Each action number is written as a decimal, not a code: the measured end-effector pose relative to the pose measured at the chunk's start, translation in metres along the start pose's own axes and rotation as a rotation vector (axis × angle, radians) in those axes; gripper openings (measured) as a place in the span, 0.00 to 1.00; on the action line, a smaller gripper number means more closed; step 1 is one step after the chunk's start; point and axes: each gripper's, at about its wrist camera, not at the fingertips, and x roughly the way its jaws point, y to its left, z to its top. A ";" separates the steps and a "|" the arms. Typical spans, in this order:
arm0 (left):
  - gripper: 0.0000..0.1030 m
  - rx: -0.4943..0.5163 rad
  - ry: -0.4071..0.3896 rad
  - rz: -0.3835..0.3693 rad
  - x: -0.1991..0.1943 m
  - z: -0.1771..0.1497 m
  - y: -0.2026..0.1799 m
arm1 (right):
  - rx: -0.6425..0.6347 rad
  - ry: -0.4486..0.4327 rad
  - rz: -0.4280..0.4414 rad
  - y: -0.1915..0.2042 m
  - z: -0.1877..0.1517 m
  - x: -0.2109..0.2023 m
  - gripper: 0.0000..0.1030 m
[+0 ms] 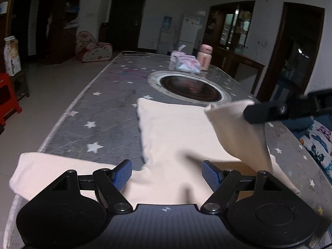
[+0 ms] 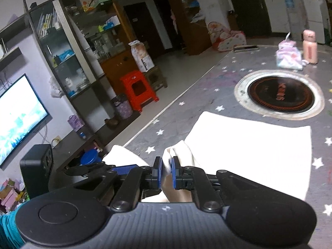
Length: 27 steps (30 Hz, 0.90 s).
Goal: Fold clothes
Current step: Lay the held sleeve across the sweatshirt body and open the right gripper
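**Cream garment lifted at one corner over the starred worktop**

The cream garment [image 1: 176, 128] is spread flat across the grey, star-printed worktop [image 1: 103, 112], just short of the round inset burner [image 1: 189, 87]; one part is draped over the near edge at the left; the right gripper [image 2: 166, 170] is seen with its blue-padded fingers [image 2: 157, 169] clamped together on a bunched fold of the cloth, and that corner is held raised above the rest of the fabric; the left gripper [image 1: 167, 173] is poised low over the near part of the garment, its fingers [image 1: 122, 174] spread wide apart, nothing between them; a pink bottle [image 1: 204, 57] and a tissue pack [image 1: 187, 63] are stood at the far end, well apart from the cloth.
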 end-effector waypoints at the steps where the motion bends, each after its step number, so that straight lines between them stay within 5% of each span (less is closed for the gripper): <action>1: 0.75 -0.006 -0.001 0.005 -0.001 -0.001 0.002 | 0.000 0.006 0.008 0.001 -0.001 0.004 0.08; 7: 0.75 -0.025 -0.003 0.026 -0.007 -0.004 0.013 | -0.005 0.020 0.032 0.003 -0.004 0.019 0.12; 13: 0.72 0.008 -0.002 -0.012 -0.004 -0.004 0.003 | 0.004 0.013 -0.044 -0.018 -0.011 -0.007 0.13; 20: 0.47 0.066 0.031 -0.087 0.011 -0.007 -0.018 | 0.067 0.040 -0.260 -0.072 -0.051 -0.058 0.16; 24: 0.40 0.108 0.046 -0.088 0.020 -0.009 -0.029 | 0.133 0.058 -0.332 -0.098 -0.076 -0.075 0.16; 27: 0.24 0.128 0.070 -0.099 0.026 -0.012 -0.031 | 0.162 0.065 -0.351 -0.108 -0.090 -0.080 0.16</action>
